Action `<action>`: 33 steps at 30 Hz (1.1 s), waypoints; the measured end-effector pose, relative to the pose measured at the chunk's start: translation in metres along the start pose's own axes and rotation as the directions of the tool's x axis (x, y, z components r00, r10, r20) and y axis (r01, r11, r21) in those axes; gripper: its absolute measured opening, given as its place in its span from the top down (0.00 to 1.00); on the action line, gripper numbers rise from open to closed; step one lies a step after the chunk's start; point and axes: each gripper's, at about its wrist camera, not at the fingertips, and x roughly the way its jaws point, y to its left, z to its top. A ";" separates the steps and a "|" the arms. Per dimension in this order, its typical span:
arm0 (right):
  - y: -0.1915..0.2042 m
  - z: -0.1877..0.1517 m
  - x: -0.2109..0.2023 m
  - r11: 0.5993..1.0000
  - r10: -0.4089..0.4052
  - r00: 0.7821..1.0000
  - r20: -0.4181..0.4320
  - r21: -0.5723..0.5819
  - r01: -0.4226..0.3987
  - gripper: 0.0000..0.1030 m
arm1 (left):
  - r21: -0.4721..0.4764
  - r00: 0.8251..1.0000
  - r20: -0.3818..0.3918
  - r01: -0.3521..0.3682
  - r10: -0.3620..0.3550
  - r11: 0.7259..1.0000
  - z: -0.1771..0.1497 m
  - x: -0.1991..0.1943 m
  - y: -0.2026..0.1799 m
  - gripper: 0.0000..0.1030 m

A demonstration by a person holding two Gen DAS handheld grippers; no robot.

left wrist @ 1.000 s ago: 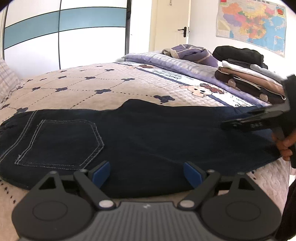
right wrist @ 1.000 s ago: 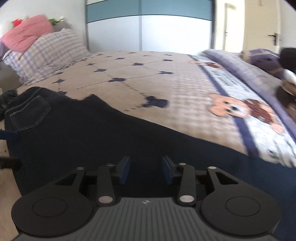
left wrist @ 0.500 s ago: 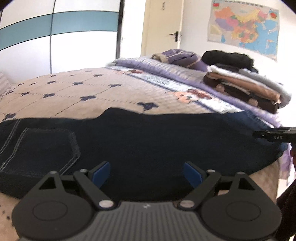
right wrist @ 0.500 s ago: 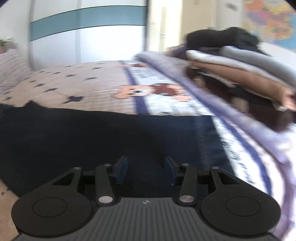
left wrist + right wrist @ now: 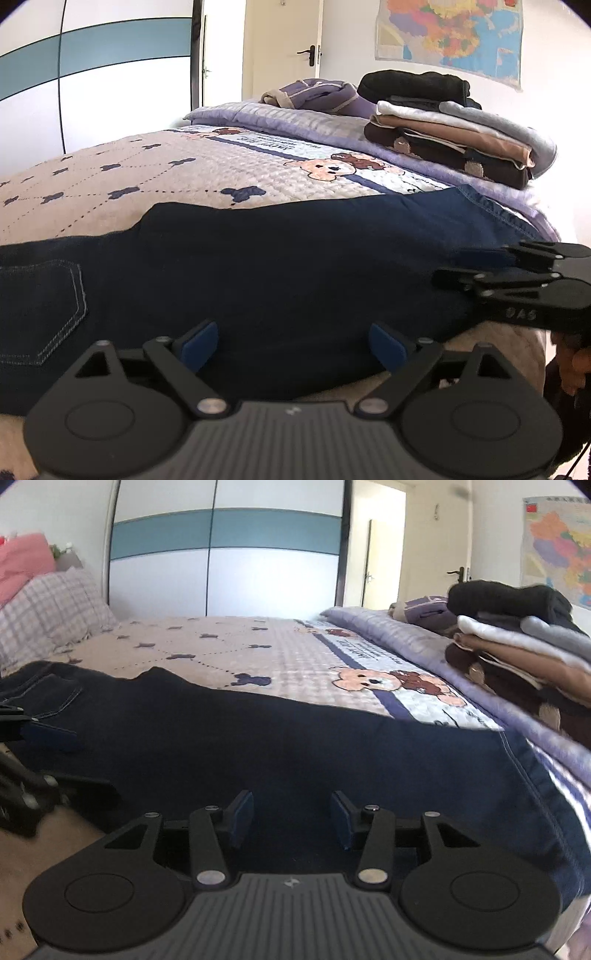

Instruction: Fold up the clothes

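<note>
Dark blue jeans (image 5: 277, 266) lie flat across the bed, with the back pocket (image 5: 40, 310) at the left and the leg hem (image 5: 495, 210) at the right. My left gripper (image 5: 293, 345) hovers at the near edge of the denim. It is open wide, its jaws still widening, and nothing is pinched. My right gripper (image 5: 291, 818) is low over the jeans (image 5: 295, 746) near the hem end. Its jaws are partly apart and opening, with denim beneath them but not pressed. From the left wrist the right gripper (image 5: 517, 280) shows side-on. The left gripper (image 5: 48, 734) sits near the pocket (image 5: 48, 694).
A stack of folded clothes (image 5: 454, 136) sits on the purple quilt at the far right, also the stack (image 5: 517, 646). A crumpled purple garment (image 5: 314, 96) lies behind it. Checked pillows (image 5: 48, 613) are at the head. A person's hand (image 5: 572, 365) holds the right gripper.
The left gripper slid right along the jeans, so the pocket drifted left in its view. The right gripper dropped toward the hem end, and its view swung right, then back. Its jaws widened a little.
</note>
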 end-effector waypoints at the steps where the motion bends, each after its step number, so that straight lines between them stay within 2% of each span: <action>1: -0.005 -0.003 -0.002 1.000 -0.005 1.000 0.008 0.008 0.005 0.50 | 0.002 1.000 0.002 0.002 -0.002 1.000 -0.001 0.000 0.000 0.11; 3: -0.020 -0.007 -0.007 0.999 -0.040 0.999 0.017 0.024 0.040 0.50 | 0.004 1.000 0.004 0.003 -0.003 1.000 -0.002 -0.001 0.000 0.11; 6: -0.048 -0.015 -0.018 0.993 -0.083 0.996 0.032 0.087 0.080 0.44 | 0.005 1.000 0.004 0.002 -0.002 1.000 -0.002 -0.001 0.000 0.11; 11: -0.085 -0.030 -0.039 0.970 -0.193 0.980 0.039 0.157 0.185 0.44 | 0.007 1.000 0.004 -0.002 0.002 1.000 -0.002 -0.001 -0.001 0.10; 13: -0.098 -0.033 -0.044 0.958 -0.231 0.972 0.038 0.183 0.221 0.46 | 0.010 1.000 0.001 -0.004 0.004 1.000 -0.002 -0.001 -0.001 0.10; 16: -0.115 -0.033 -0.050 0.946 -0.246 0.969 0.033 0.228 0.232 0.60 | 0.019 1.000 -0.003 -0.007 0.007 1.000 -0.003 -0.003 0.000 0.10; 17: -0.116 -0.033 -0.052 0.941 -0.255 0.966 0.033 0.240 0.240 0.59 | 0.020 1.000 -0.005 -0.009 0.009 1.000 -0.003 -0.003 0.000 0.10; 19: -0.122 -0.034 -0.056 0.919 -0.308 0.951 0.025 0.268 0.291 0.53 | 0.018 1.000 -0.009 -0.013 0.013 1.000 -0.002 -0.005 0.001 0.10; 21: -0.130 -0.035 -0.060 0.891 -0.354 0.935 0.012 0.306 0.334 0.53 | 0.009 1.000 -0.011 -0.022 0.022 1.000 -0.001 -0.008 0.002 0.10; 24: -0.156 -0.042 -0.069 0.824 -0.349 0.937 -0.019 0.471 0.316 0.51 | -0.004 0.999 -0.016 -0.031 0.031 1.000 0.001 -0.012 0.002 0.10; 28: -0.187 -0.053 -0.081 0.676 -0.309 0.950 -0.051 0.690 0.257 0.51 | -0.028 0.999 -0.022 -0.035 0.035 0.999 0.004 -0.015 0.004 0.10; 30: -0.190 -0.060 -0.085 0.620 -0.265 0.963 -0.052 0.756 0.212 0.51 | -0.042 0.999 -0.023 -0.036 0.035 0.998 0.005 -0.015 0.005 0.10; 33: -0.191 -0.068 -0.084 0.557 -0.215 0.975 -0.062 0.812 0.174 0.51 | -0.065 0.999 -0.024 -0.036 0.034 0.997 0.006 -0.016 0.007 0.10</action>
